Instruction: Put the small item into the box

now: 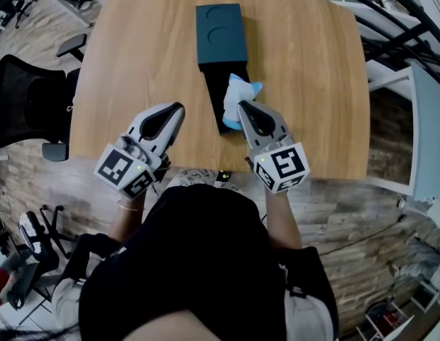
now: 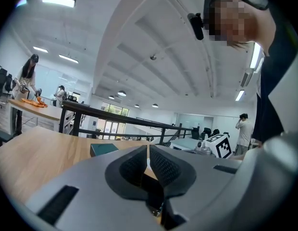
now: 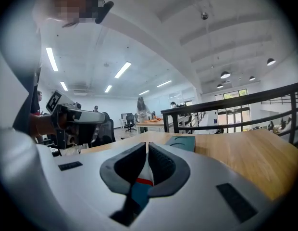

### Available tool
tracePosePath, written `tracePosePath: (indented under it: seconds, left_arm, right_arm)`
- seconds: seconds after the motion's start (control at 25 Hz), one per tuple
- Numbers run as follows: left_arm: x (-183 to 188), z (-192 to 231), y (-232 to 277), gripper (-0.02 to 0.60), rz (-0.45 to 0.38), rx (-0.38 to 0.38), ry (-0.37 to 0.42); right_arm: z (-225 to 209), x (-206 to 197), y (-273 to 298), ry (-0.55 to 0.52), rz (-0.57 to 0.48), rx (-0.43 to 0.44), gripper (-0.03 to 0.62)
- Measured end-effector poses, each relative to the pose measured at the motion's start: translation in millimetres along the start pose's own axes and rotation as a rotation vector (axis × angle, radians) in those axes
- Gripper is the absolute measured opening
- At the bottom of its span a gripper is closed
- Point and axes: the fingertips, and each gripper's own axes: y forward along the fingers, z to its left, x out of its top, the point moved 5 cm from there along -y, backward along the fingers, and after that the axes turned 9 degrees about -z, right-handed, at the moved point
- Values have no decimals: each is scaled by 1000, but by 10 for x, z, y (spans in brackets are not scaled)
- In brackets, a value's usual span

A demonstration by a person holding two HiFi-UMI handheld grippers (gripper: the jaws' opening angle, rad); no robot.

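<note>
right gripper (image 1: 243, 107): clenching on the small item (image 1: 239, 93), a white and pale blue packet with a red stripe, and holding it over the black open part of the box (image 1: 214, 84), toward that part's near end. pinching only one end of it, judging from the right gripper view, with the rest sticking out past the tips.

left gripper (image 1: 178, 109): pressing its pads together on nothing and idling beside the box, close to the near edge of the table (image 1: 305, 69), apart from the packet.

lying beyond, toward the middle of the far edge: the box's dark teal part, showing two round hollows.

risking several slips from here:

- opening too soon, or too far toward the near edge: dropping the packet on the box's near wall or on the table instead of inside.
- releasing from too high: letting a light, floppy packet drift and end up draped over the rim, half in and half out.
- lowering too steeply: knocking the tips against the box wall and shoving the box along the table, with nothing bracing it.
- opening too little: leaving the wrapper clinging to a pad and pulling it back out on the way up.

calling, probably, for lowering well inside the walls before opening fully.
</note>
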Motion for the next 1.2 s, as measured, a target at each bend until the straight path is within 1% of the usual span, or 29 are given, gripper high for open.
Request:
tracePosePath:
  seconds: [0.16,0.32,0.48,0.6,0.8,0.88,0.92,1.04,1.2]
  left_arm:
    - [14,110,50,23,4,18,13]
    - [-16,242,53,23,20,40,8]
    - [-3,311,87,23,4,43,-14]
    - [-44,395,90,23,31,56,8]
    - [-29,475,135,23,28,75,-3]
    - [-8,491,152,23,18,94,-31]
    - [-22,511,139,23,26,107,-38]
    - [-101,568,71,23,70,135,-25]
    - [-100,558,64,23,72,127,-28]
  right_arm:
    - [-57,-118,106,12,36,12,26]
    - [-119,-216,216,23,73,13,26]
    - [-176,-328,327,32,102,17,26]
    - [-214,-426,395,36,133,19,26]
    - [-264,-575,487,40,184,28,26]
    - [-281,-628,511,40,200,34,26]
    - [-282,-656,523,38,210,36,26]
    - [-280,-726,539,36,237,41,26]
    - [-290,-798,570,29,268,60,26]
